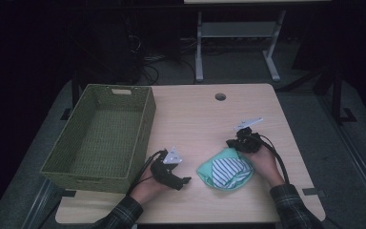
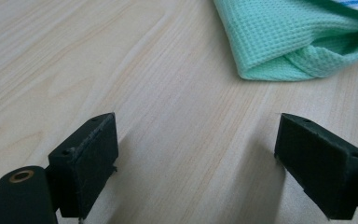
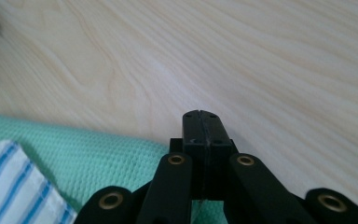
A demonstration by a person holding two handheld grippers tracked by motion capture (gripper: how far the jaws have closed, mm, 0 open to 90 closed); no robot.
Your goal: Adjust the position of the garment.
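My light wood tabletop (image 1: 195, 114) sits in a dark room; left gripper (image 1: 187, 180) fingers apart over bare wood, right gripper (image 1: 229, 142) fingers together beside the green cloth (image 1: 209, 169).

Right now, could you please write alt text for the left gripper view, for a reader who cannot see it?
The left gripper, its two black jaws wide open with nothing between them, points along a light wooden table. Beyond the jaws lies a folded green waffle-weave cloth, apart from them.

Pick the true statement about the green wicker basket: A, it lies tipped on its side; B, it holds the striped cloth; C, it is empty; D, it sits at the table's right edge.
C: the basket shows only its bare woven bottom, upright at the table's left.
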